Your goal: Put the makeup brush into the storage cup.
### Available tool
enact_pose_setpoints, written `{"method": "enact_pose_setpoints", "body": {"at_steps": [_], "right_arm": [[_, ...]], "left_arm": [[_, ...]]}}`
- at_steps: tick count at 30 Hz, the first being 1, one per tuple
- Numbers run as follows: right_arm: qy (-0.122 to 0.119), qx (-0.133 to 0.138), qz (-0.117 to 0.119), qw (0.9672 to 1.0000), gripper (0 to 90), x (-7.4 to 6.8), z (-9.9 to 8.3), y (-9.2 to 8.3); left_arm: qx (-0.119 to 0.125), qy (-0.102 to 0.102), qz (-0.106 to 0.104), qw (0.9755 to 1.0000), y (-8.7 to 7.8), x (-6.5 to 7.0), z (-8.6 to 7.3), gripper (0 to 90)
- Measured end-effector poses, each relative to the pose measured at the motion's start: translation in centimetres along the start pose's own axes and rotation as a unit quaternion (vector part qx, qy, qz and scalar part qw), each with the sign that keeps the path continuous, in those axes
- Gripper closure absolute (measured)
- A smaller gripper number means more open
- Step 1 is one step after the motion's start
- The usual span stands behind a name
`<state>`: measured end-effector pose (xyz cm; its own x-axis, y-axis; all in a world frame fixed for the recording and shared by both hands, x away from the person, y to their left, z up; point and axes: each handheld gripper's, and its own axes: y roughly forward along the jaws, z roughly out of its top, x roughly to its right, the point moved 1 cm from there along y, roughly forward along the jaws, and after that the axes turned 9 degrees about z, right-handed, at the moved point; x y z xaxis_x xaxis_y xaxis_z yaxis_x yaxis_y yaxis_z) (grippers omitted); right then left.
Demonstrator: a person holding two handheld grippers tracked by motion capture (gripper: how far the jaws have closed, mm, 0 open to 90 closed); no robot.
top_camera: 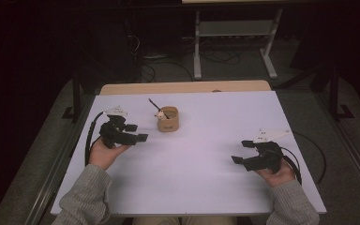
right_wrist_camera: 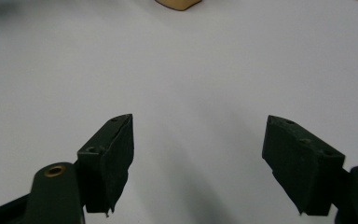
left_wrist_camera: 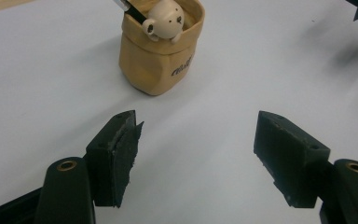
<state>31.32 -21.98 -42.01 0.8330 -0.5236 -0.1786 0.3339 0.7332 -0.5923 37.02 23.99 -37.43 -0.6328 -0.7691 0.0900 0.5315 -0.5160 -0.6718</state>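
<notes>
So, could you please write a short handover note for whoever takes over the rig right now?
Left gripper: open, nothing between its fingers, aimed at the tan cup and apart from it.
Right gripper: open, holding nothing, over bare white table near the right edge.
Things: the cup stands upright toward the far middle of the table; a small white bear figure and a dark pen-like stick sit in it, the stick leaning out.
Done: nothing is gripped yet.
Left: probably bring the left gripper up to the cup or its contents and grasp.
</notes>
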Motion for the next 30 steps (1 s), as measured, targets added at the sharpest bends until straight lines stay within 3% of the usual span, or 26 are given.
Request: {"method": "enact_pose_setpoints", "body": {"at_steps": [10,19,26,30], "right_arm": [[0.001,0.000,0.000,1.0000,23.7,0.0,-0.1,0.1],[-0.001,-0.004,0.002,1.0000,23.7,-0.1,-0.1,0.3],[0.000,-0.005,0.002,1.0000,23.7,-0.2,-0.2,0.3],[-0.001,-0.005,0.002,1.0000,23.7,-0.2,-0.2,0.4]], "left_arm": [[0.011,0.013,-0.008,0.9998,-0.6,1.1,-0.9,28.2],[0.016,0.012,-0.033,0.9992,-1.5,1.9,-2.4,23.2],[0.019,0.012,-0.032,0.9992,-2.0,2.4,-3.3,19.9],[0.019,0.034,-0.019,0.9991,-2.1,3.3,-3.6,18.9]]}}
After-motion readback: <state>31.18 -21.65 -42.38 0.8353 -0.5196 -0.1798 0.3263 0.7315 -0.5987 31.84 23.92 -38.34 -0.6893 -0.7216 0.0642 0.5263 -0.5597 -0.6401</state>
